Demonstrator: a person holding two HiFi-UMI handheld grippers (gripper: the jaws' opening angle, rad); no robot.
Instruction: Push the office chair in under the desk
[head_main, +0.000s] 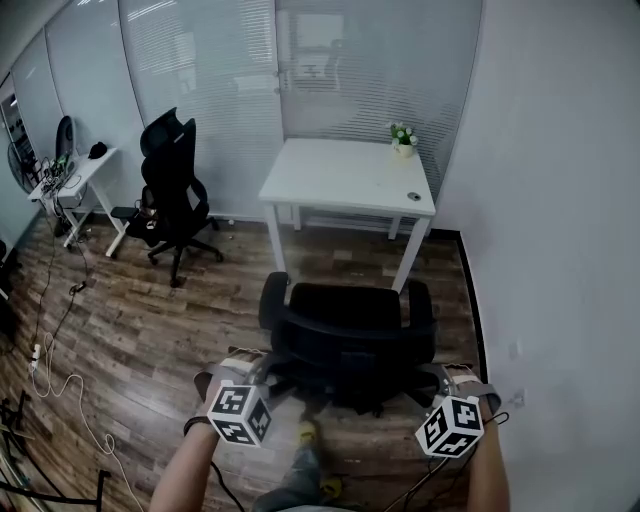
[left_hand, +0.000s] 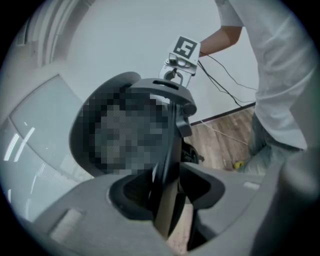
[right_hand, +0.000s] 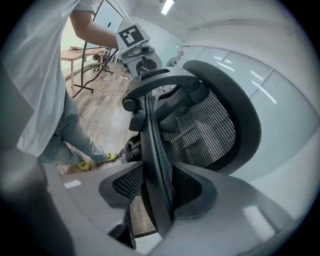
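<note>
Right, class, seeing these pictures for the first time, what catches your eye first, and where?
The black office chair fills the middle of the head view, its back edge clamped by the left gripper and the right gripper. Beyond it stands a white desk, with a small potted plant at its far right corner. A second black chair stands at the left.

An office is indicated: a white desk (head_main: 345, 178) is set against glass partitions (head_main: 200, 70) hung with blinds (head_main: 335, 90), and a black swivel chair (head_main: 172, 190) is parked beside a side desk (head_main: 88, 170).
</note>
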